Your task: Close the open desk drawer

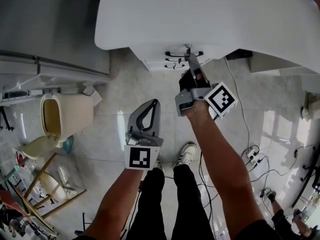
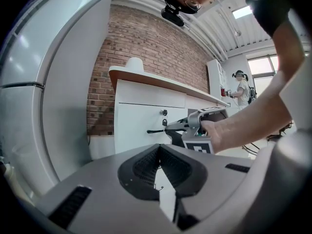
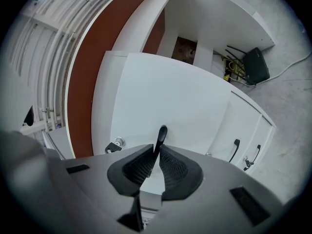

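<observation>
A white desk [image 1: 210,14] has a drawer unit beneath it, each drawer front bearing a black handle. My right gripper [image 1: 188,55] points level at the top drawer front [image 3: 170,96] and is shut on its black handle [image 3: 161,133]. In the right gripper view this front stands a little forward of the lower drawers [image 3: 246,126]. A key hangs in the lock [image 3: 116,144] beside the handle. My left gripper [image 1: 154,105] hovers lower and to the left over the floor, shut and empty. In the left gripper view its tips [image 2: 159,147] meet, with the right gripper [image 2: 195,130] ahead.
A beige bin [image 1: 65,115] with a tipped lid stands on the floor at left. Cables and a power strip [image 1: 252,156] lie at right. A black box [image 3: 256,65] sits under the desk. A tall white cabinet [image 2: 34,106] is left. Another person [image 2: 241,89] stands far off.
</observation>
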